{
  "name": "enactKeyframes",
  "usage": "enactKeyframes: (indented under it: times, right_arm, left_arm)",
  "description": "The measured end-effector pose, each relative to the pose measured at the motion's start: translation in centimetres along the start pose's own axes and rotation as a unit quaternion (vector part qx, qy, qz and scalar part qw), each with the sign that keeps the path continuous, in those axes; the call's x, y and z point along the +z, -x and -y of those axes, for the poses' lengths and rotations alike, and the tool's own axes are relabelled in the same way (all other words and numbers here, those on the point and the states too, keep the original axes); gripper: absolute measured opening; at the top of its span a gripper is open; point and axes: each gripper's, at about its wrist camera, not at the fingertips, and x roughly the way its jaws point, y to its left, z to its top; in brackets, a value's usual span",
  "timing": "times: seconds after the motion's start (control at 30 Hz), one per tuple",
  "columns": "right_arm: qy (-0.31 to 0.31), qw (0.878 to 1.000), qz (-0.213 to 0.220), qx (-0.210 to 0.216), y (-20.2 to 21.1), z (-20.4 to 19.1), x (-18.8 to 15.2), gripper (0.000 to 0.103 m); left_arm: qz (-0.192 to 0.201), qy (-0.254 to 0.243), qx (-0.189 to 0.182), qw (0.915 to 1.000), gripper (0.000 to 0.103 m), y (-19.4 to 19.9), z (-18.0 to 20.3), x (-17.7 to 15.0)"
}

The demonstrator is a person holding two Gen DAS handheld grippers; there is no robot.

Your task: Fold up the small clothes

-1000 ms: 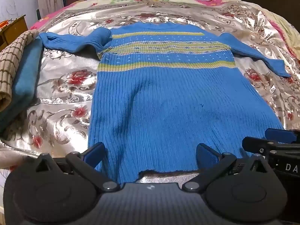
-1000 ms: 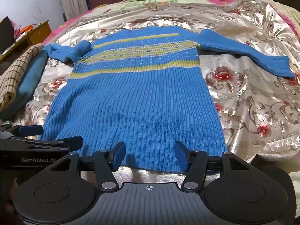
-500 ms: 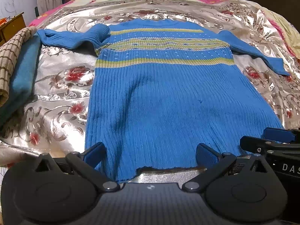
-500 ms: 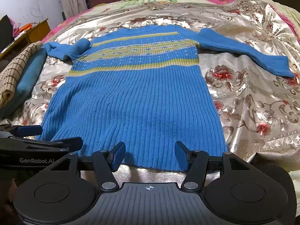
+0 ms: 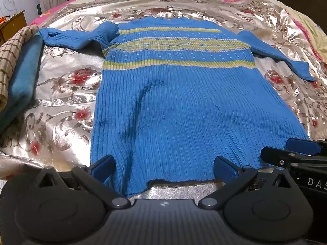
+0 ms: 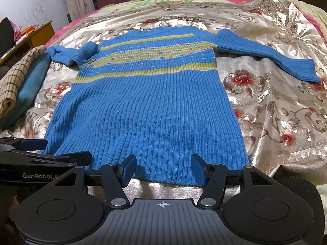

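A blue ribbed sweater (image 5: 184, 102) with yellow-green stripes lies flat on the bed, hem toward me, also in the right wrist view (image 6: 147, 106). Its left sleeve (image 5: 77, 38) is bunched, its right sleeve (image 6: 265, 57) stretched out. My left gripper (image 5: 163, 168) is open, hovering at the hem's left part, holding nothing. My right gripper (image 6: 163, 168) is open at the hem's right part, holding nothing. Each gripper shows at the edge of the other's view: the right one (image 5: 296, 153), the left one (image 6: 40, 151).
A shiny floral bedspread (image 5: 61, 94) covers the bed. Folded clothes, one teal (image 5: 22, 77) and one checked brown (image 5: 8, 61), are stacked at the left. A wooden table (image 6: 34, 36) stands beyond the bed's left side. Clutter lies at the far end.
Both grippers have moved slightly forward over the hem. Their jaws stay open. The sweater has not moved.
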Motion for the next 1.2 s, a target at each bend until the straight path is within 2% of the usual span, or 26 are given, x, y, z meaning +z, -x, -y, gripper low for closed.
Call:
enactKeyframes:
  times: [1.2]
  right_arm:
    - [-0.006,1.000,0.004,0.001,-0.06,0.13,-0.20,0.063]
  left_arm:
    - [-0.007,0.003,-0.003,1.0000,0.103,-0.34,-0.02,-0.46]
